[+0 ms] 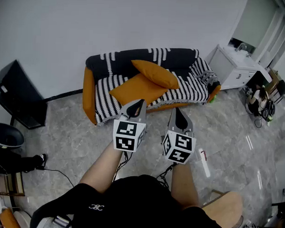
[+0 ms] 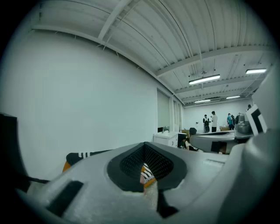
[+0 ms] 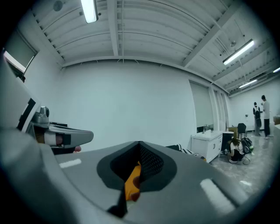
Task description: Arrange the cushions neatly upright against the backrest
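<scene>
A sofa (image 1: 190,92) under a black-and-white striped cover stands against the far wall. Two orange cushions lie on its seat. The flat one (image 1: 131,91) is near the front, and the other cushion (image 1: 155,73) rests slanted across it toward the backrest (image 1: 149,57). Both grippers hover over the floor in front of the sofa, well short of it. My left gripper (image 1: 137,104) and my right gripper (image 1: 176,111) are shut with nothing in them. In the left gripper view the left gripper (image 2: 144,156) shows only a sliver of sofa past its jaws. The right gripper (image 3: 139,149) shows an orange sliver.
A black cabinet (image 1: 17,97) stands left of the sofa, with a dark chair (image 1: 5,135) near it. At the right stands a white cabinet (image 1: 235,67), and a person (image 1: 260,99) sits beyond it. A white object (image 1: 204,162) lies on the grey tiled floor.
</scene>
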Demonstrator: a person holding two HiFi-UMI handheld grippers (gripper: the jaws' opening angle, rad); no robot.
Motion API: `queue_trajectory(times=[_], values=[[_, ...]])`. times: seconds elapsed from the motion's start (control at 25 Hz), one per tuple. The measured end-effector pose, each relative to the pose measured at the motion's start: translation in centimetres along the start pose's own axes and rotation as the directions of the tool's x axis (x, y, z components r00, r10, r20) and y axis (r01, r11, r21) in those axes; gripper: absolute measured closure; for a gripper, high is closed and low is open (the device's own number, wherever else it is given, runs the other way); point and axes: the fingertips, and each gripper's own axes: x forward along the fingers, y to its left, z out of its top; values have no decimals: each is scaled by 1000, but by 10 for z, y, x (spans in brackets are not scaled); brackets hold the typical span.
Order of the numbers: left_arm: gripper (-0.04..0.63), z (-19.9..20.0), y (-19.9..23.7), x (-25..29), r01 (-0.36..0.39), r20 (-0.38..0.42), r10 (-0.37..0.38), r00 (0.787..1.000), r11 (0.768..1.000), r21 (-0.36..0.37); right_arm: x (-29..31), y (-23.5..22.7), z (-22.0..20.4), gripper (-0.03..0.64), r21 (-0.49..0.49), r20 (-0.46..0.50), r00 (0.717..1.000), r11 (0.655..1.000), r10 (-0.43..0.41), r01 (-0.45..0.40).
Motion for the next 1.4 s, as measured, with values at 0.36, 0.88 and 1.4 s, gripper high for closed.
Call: queue_trajectory(times=[0.36,0.88,1.4], values=[[586,-11,-18,23,-9,-25,9,1000,1000,13,4,-30,-10,609,60,6,1000,998,30,-31],[586,-12,-39,79,-10,-34,10,999,1000,6,31,-80,-18,609,40,-22,999,998,43,-42],[586,-23,-33,156,10,-66,-9,998,1000,5,90,-112,-32,609,30,-53,997,998,52,-51]])
